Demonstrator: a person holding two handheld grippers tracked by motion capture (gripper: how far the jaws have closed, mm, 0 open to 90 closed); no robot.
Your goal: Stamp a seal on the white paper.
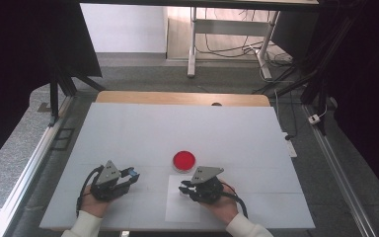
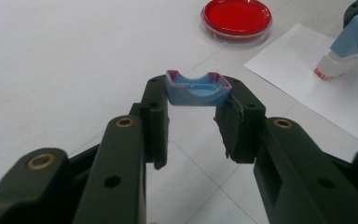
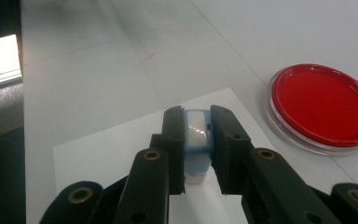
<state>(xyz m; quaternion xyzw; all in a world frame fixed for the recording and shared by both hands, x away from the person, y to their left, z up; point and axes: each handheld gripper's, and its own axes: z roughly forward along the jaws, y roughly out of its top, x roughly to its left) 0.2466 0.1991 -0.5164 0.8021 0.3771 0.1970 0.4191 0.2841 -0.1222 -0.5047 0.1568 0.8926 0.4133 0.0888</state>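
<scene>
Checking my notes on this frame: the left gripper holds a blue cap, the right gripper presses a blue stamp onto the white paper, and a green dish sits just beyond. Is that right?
One detail is off: the dish is red, not green, as the right gripper view shows. The rest stands: the left gripper holds the blue cap, and the right gripper presses the blue stamp onto the white paper, with the dish just beyond.

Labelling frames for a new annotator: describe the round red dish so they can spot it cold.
Start at the white table top and go to its near half, just beyond the person's two grippers. There the shallow round clear-rimmed dish with the red filling lies flat, beside the far edge of a white paper sheet. It is the lone red, round thing on the table; the held pieces are small and light blue.
</scene>
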